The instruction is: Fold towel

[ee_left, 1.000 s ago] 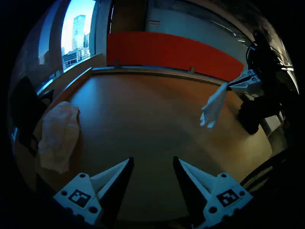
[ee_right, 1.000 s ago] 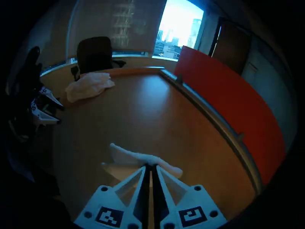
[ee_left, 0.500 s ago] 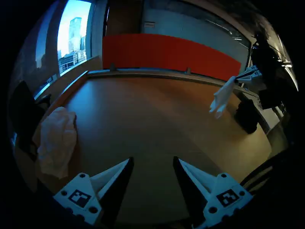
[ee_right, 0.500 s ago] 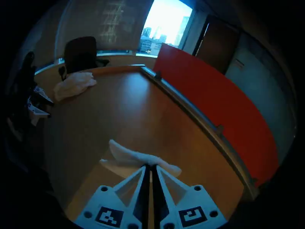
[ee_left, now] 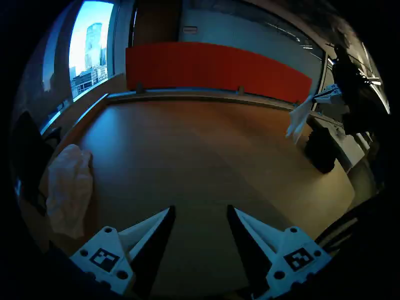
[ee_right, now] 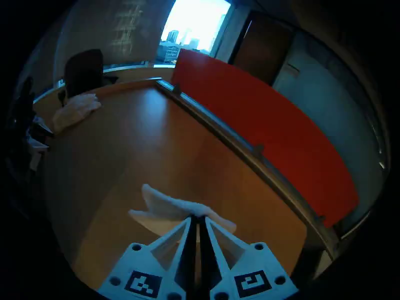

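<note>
right claw [ee_right: 198, 220]: pressed together, pinching the towel [ee_right: 170, 207] by a bunched edge
towel place: lifted off the tabletop [ee_left: 200, 150], dangling limp near one end of the red partition [ee_left: 215, 65]
left claw [ee_left: 200, 209]: spread, empty, over the tabletop side facing the red partition
cloth heap [ee_left: 67, 190]: crumpled on the tabletop, well apart from the red partition
handling: probably light, soft, floppy; sags from a single pinch
hold: probably a free corner opposite the pinched edge, for the left claw

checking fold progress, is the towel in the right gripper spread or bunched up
Bunched up. The towel hangs from the shut right gripper as a narrow crumpled strip above the table, not spread flat.
</note>
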A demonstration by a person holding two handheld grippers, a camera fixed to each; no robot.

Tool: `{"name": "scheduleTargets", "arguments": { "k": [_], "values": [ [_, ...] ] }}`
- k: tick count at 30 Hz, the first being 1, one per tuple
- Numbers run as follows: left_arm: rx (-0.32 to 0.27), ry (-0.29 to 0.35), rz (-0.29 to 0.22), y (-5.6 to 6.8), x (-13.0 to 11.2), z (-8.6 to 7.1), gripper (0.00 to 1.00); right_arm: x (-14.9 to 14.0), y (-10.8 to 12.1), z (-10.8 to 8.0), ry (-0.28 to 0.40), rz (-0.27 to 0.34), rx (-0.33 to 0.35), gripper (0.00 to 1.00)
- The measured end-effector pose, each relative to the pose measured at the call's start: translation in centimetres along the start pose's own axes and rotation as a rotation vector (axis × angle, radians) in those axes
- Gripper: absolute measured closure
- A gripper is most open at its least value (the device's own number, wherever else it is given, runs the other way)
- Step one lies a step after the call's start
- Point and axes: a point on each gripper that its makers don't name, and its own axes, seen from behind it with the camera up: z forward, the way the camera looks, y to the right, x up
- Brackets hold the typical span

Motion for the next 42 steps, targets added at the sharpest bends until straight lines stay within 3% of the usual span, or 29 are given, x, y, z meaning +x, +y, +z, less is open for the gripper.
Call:
{"name": "scheduleTargets", "arguments": {
  "k": [17, 24, 32, 42],
  "values": [
    [-0.015, -0.030, 0.039, 2.6, 0.7, 1.7, 0.25, -3.6, 10.1, -1.8, -0.068, 0.019, -0.097, 0.97],
    [-0.022, -0.040, 0.055, 3.4, 0.9, 2.4, 0.25, -4.7, 13.3, -2.7, -0.077, 0.059, -0.128, 0.97],
    [-0.032, -0.046, 0.066, 4.3, 1.2, 3.0, 0.25, -6.0, 15.0, -3.8, -0.087, 0.073, -0.146, 0.97],
    [-0.049, -0.045, 0.099, 5.5, 1.9, 3.4, 0.25, -8.3, 15.3, -5.5, -0.107, 0.090, -0.159, 0.97]
  ]
}}
